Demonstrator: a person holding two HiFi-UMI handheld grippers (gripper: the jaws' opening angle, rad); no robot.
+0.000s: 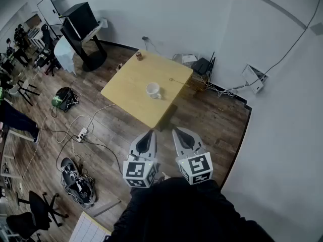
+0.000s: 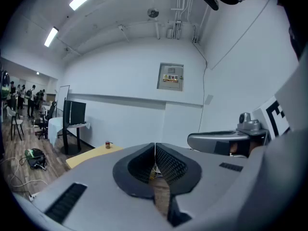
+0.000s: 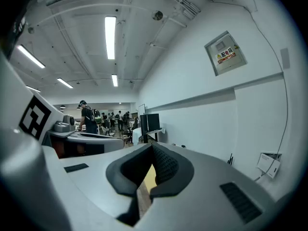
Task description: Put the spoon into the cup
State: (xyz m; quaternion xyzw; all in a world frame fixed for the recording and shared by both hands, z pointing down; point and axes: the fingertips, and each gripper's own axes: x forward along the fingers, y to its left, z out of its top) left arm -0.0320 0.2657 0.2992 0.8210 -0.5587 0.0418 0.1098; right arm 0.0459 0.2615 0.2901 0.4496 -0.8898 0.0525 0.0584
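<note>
Head camera looking steeply down from high above, standing well back from table (image 1: pixel 128 87); left gripper (image 1: pixel 150 133) and right gripper (image 1: pixel 176 131) showing at bottom edge. Each gripper camera riding close behind own jaws, facing nearly level toward white wall (image 2: pixel 125 124). All three views sharing table and white wall; each gripper view also catching other gripper at its side.
</note>
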